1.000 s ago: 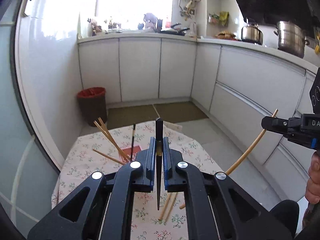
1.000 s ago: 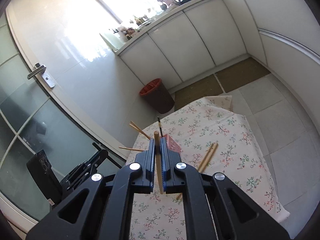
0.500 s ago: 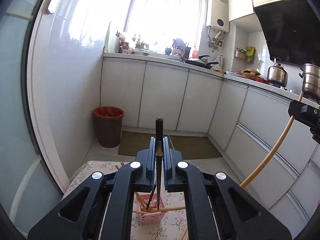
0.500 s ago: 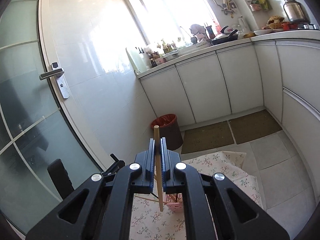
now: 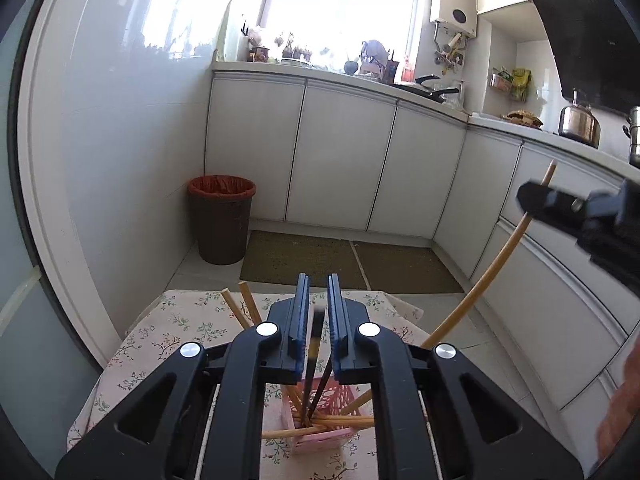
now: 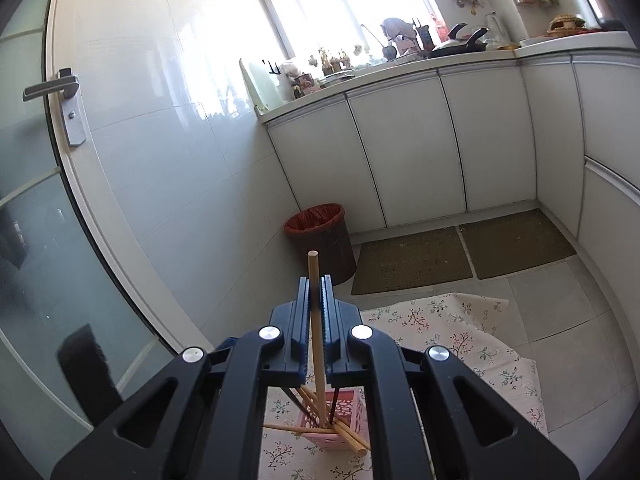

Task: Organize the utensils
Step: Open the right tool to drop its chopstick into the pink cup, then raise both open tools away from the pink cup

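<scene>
Left hand-held gripper [image 5: 318,312]: jaws parted, with a dark chopstick [image 5: 314,354] between them that touches neither pad; its blurred outline suggests release, its lower end inside the pink basket [image 5: 320,436] at 6 o'clock below the jaws. Right hand-held gripper [image 6: 316,312]: jaws narrowed on a light wooden chopstick [image 6: 318,340], held near upright, upper end above the fingertips, lower end reaching down into the pink basket [image 6: 352,408]; whether it touches the bottom cannot be told. In the left wrist view the same gripper appears at 3 o'clock, its chopstick slanting down toward the basket.

Basket contents: several wooden chopsticks and at least one more dark one, leaning at mixed angles; some poke out through the openwork sides, toward 9 o'clock and 4 o'clock in the right wrist view. The basket stands on the floral-clothed desk [image 6: 480,344].

Progress, as judged: late stage. No loose utensil shows on the visible cloth, though the gripper bodies hide much of it. Remaining: release of the wooden chopstick.
</scene>
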Demonstrator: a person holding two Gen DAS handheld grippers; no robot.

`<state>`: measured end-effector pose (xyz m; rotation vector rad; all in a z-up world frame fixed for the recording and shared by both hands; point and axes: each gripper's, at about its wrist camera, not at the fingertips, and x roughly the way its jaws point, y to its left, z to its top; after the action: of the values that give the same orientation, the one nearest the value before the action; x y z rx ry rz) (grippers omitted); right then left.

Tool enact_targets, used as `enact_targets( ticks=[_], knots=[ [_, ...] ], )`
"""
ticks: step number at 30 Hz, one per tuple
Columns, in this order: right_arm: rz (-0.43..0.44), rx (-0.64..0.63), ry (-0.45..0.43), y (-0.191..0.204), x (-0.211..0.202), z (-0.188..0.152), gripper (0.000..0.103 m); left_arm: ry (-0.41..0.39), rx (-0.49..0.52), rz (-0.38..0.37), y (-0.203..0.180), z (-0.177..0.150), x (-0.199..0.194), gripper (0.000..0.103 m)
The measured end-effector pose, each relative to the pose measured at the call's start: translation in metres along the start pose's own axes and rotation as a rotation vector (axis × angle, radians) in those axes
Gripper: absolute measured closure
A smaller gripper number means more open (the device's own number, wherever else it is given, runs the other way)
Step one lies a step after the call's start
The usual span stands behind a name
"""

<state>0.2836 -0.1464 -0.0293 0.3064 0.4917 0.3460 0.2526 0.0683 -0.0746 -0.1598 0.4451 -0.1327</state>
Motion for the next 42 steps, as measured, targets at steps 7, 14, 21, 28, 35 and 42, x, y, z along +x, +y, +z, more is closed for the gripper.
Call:
enact_targets(
  ticks=[7,14,21,28,35,42],
  knots=[
    [-0.024,-0.058,0.010,0.013,0.014,-0.011,0.098,-0.106,-0.063,0.001,0.014,0.028,-0.043,0.088],
    [-0.042,-0.142,0.027,0.025,0.044,-0.044,0.097,-0.154,-0.050,0.031,0.017,0.034,-0.060,0.083],
    [-0.110,-0.163,0.039,0.030,0.046,-0.046,0.097,-0.114,-0.028,0.142,0.022,0.034,-0.056,0.078],
    [-0.163,-0.197,-0.002,0.045,0.009,-0.030,0.088,-0.100,-0.038,0.164,0.021,0.037,-0.067,0.058],
    [-0.195,-0.142,-0.024,0.043,-0.016,-0.014,0.076,-0.120,-0.027,0.204,0.017,0.038,-0.090,0.041],
    [-0.298,-0.156,-0.116,0.050,-0.046,-0.015,0.033,-0.100,-0.006,0.223,0.010,0.036,-0.096,0.027]
  ],
)
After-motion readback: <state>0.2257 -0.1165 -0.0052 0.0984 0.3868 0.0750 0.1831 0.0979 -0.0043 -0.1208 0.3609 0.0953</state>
